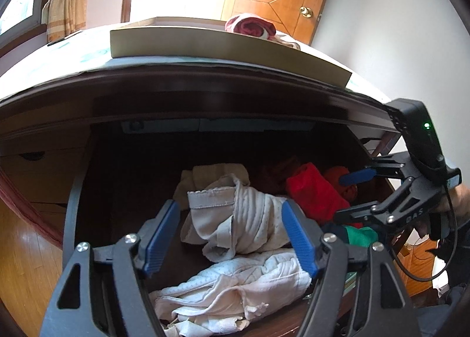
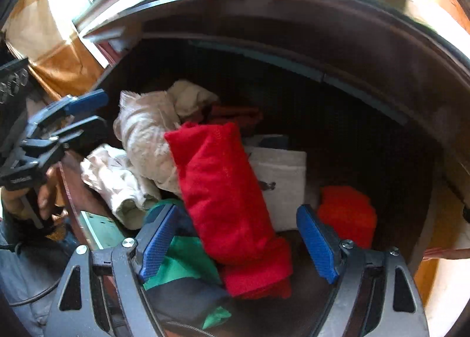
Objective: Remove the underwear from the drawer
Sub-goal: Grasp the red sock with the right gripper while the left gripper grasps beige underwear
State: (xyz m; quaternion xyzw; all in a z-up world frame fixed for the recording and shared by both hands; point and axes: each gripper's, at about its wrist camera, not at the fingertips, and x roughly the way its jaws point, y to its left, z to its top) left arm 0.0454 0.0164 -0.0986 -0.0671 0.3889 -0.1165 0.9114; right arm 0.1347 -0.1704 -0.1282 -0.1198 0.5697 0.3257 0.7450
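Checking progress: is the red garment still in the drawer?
In: the red garment lies among other clothes inside the drawer, between open, untouching fingers.

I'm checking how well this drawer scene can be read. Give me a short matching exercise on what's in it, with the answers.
Things:
1. rolled red garment
2. green garment
3. white ribbed garment
4. orange garment

Places:
A. in front of the left claw
B. right of the right claw's pads
C. lengthwise between the right claw's pads
D. under the right claw's left pad

Pairs: 1-C, 2-D, 3-A, 4-B
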